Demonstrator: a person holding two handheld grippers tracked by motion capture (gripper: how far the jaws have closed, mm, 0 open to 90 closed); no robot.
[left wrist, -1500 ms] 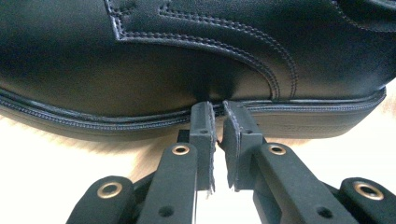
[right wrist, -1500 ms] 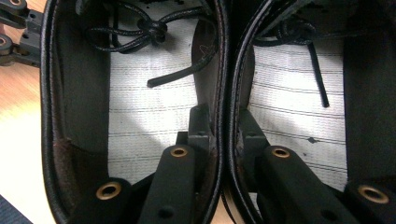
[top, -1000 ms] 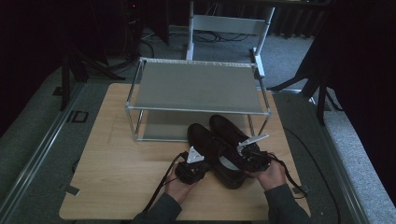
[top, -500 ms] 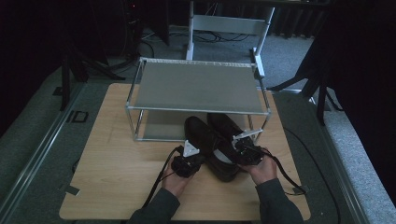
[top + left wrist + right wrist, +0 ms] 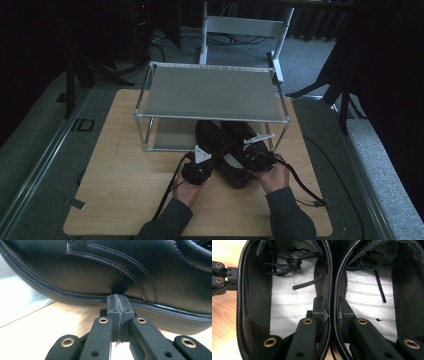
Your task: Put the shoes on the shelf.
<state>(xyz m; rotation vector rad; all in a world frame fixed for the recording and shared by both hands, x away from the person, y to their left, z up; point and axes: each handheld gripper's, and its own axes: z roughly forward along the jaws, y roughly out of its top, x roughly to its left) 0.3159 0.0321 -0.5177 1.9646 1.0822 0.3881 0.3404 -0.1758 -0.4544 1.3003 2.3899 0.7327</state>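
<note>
A pair of black shoes (image 5: 227, 150) sits on the worktop (image 5: 120, 190), toes under the near edge of the metal rack (image 5: 212, 95). The right tool (image 5: 331, 312) pinches the two touching inner collars together. The left tool (image 5: 117, 308), jaws closed with nothing between them, presses against the left shoe's side.

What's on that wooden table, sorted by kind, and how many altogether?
Black leather lace-up shoes: 2
Two-tier grey metal shoe rack: 1
Hand-held black two-jaw grippers: 2, left gripper and right gripper
Total: 5
</note>
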